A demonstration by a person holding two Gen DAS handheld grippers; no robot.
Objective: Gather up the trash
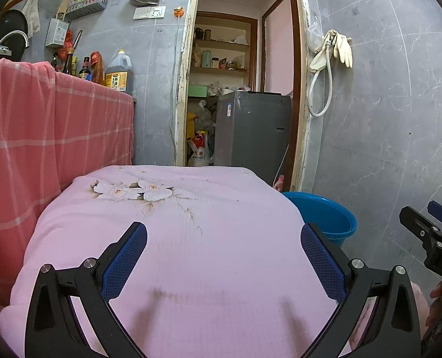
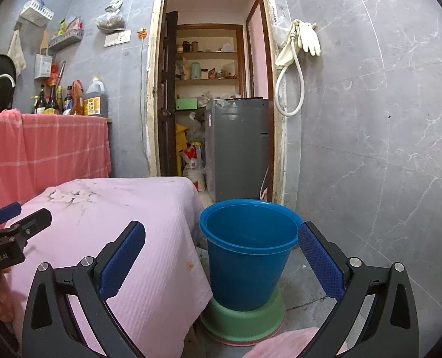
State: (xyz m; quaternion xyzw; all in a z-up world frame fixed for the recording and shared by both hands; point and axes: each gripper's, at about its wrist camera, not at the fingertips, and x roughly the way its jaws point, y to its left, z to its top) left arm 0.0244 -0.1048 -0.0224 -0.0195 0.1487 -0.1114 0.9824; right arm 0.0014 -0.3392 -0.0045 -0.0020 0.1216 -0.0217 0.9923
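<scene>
My left gripper (image 1: 224,235) is open and empty, held above a table under a pink flowered cloth (image 1: 173,238). No trash shows on the cloth. My right gripper (image 2: 221,235) is open and empty, facing a blue bucket (image 2: 247,256) that stands on a green and pink base (image 2: 245,322) on the floor right of the table. The bucket's rim also shows in the left wrist view (image 1: 325,214). The right gripper shows at the right edge of the left wrist view (image 1: 429,223); the left gripper shows at the left edge of the right wrist view (image 2: 12,223).
A counter draped in red checked cloth (image 1: 42,134) stands to the left, with bottles and an oil jug (image 1: 119,73) on it. A doorway ahead leads to a grey appliance (image 1: 250,131) and shelves. A grey tiled wall (image 2: 370,149) with hanging gloves (image 2: 307,37) is on the right.
</scene>
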